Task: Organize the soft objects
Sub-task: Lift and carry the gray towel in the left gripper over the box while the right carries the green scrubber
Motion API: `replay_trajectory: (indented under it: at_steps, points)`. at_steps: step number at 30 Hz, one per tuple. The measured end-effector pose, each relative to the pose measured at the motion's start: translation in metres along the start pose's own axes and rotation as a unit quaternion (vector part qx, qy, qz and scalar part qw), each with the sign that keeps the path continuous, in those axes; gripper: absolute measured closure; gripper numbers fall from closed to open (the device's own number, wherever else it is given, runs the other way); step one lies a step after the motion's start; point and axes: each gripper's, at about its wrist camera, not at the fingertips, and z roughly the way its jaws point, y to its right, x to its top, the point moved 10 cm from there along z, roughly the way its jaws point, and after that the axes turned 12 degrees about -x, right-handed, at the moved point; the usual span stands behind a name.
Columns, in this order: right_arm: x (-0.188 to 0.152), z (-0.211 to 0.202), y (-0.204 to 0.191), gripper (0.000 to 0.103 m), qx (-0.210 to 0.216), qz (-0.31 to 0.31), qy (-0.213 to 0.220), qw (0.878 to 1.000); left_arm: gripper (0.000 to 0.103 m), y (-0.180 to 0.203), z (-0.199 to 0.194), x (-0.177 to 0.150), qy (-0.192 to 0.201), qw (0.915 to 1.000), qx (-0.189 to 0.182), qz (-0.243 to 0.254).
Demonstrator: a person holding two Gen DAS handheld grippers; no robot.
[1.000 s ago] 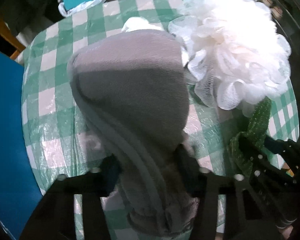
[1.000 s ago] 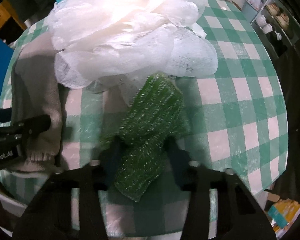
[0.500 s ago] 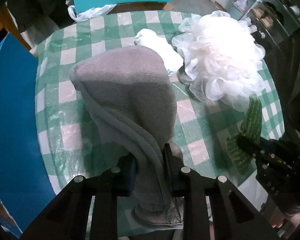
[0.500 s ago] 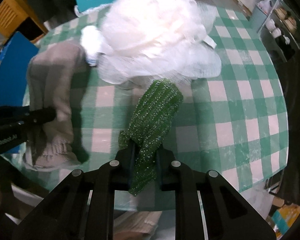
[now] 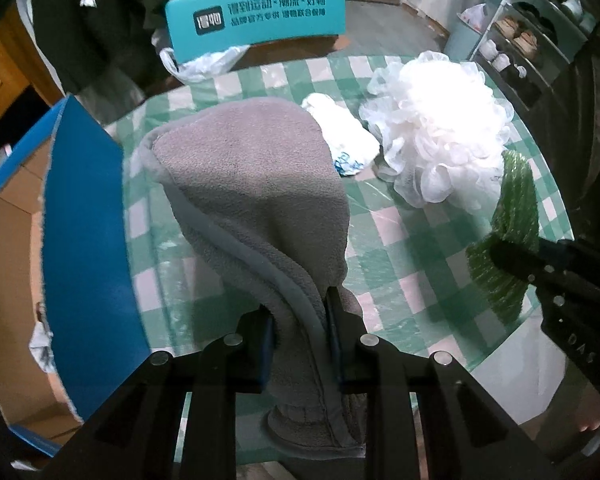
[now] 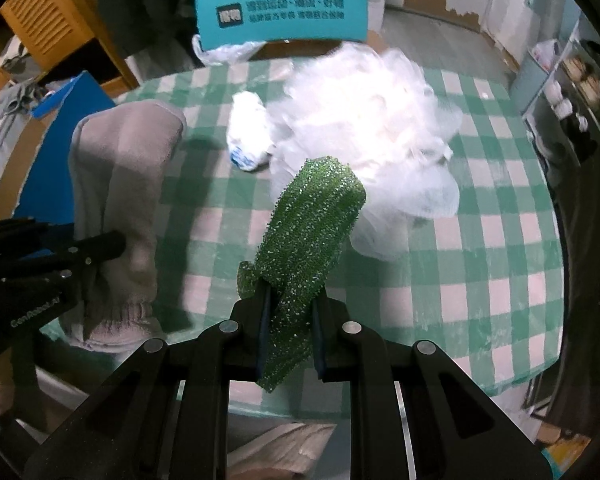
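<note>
My left gripper [image 5: 300,316] is shut on a grey fleece mitten [image 5: 252,184] and holds it up above the green checked table [image 5: 400,264]. The mitten also shows in the right wrist view [image 6: 116,184]. My right gripper [image 6: 288,312] is shut on a green glittery scrub cloth [image 6: 312,232], lifted off the table; it shows in the left wrist view [image 5: 512,216] too. A white mesh bath pouf [image 5: 440,128] and a small white packet [image 5: 340,136] lie on the table.
An open blue cardboard box [image 5: 84,240] stands left of the table. A teal chair back [image 5: 260,16] with a plastic bag [image 5: 204,60] is beyond the far edge. Shelves with cups [image 5: 532,48] stand at the right.
Both grippers have risen and pulled back from the table, lifting the mitten and the green cloth. The pouf and packet stayed in place. The blue box has come further into view.
</note>
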Motion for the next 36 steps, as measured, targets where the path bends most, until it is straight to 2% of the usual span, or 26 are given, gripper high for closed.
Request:
replay_trajectory:
  at_steps: [10, 21, 36]
  points:
    - [0.021, -0.022, -0.02, 0.087, -0.001, -0.025, 0.033, 0.999, 0.081, -0.007, -0.027, 0.008, 0.033, 0.9985, 0.033, 0.028]
    - [0.041, -0.043, -0.035, 0.087, 0.002, -0.038, 0.06, 0.997, 0.081, -0.014, -0.058, 0.012, 0.065, 0.996, 0.047, 0.039]
    - [0.064, -0.066, -0.072, 0.087, 0.018, -0.064, 0.088, 0.994, 0.081, -0.044, -0.093, 0.015, 0.102, 0.9927, 0.062, 0.017]
